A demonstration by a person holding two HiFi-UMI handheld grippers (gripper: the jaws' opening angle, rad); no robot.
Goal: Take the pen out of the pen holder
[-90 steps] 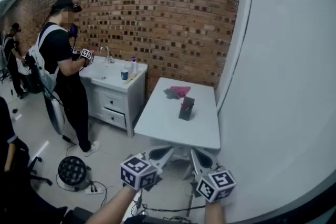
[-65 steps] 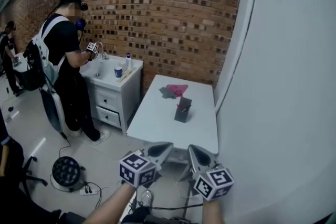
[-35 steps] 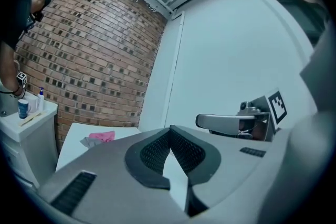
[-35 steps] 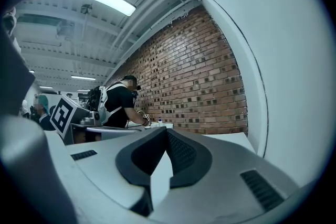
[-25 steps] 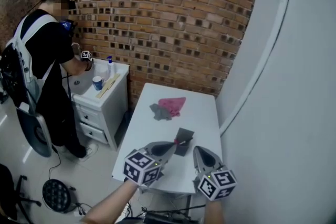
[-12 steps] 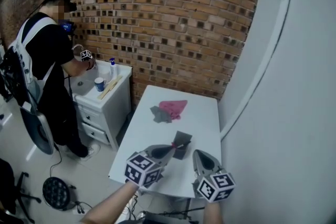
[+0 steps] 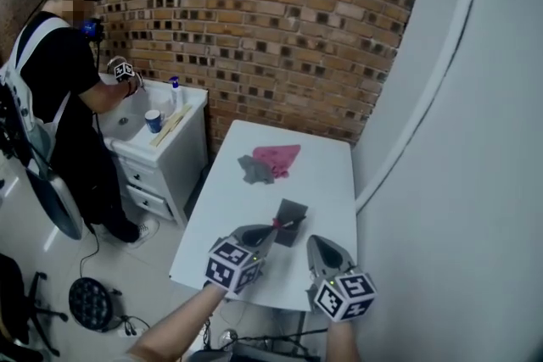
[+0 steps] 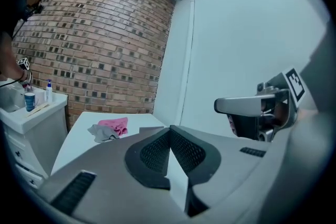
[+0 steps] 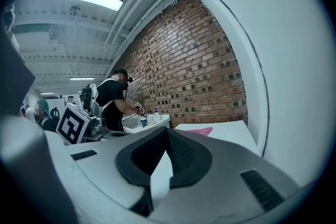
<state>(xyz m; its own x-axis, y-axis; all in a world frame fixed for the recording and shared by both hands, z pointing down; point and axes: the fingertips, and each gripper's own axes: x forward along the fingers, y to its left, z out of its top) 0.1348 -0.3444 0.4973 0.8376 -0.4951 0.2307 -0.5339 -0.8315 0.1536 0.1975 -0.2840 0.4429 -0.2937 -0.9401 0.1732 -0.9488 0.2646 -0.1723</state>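
A dark pen holder [image 7: 293, 219] stands upright near the front of the white table [image 7: 327, 174]. A pen [image 7: 285, 225] with a red end leans out of it to the left. My left gripper [image 7: 270, 231] is shut with nothing in it, its tip just left of the holder by the pen's red end. My right gripper [image 7: 311, 241] is also shut and holds nothing, a little to the right of and nearer than the holder. In the left gripper view the shut jaws [image 8: 169, 129] cover the holder. The right gripper view's jaws [image 9: 167, 131] meet at the tip.
A pink cloth [image 7: 278, 158] and a grey cloth [image 7: 253, 169] lie at the table's far end. Right of the table is a white wall [image 7: 458, 140], behind it a brick wall. To the left, a person [image 7: 55, 89] stands at a white sink cabinet [image 7: 165, 144].
The table has come closer in the head view. Both grippers have moved down and forward over its front edge, and the left tip now lies beside the pen holder.
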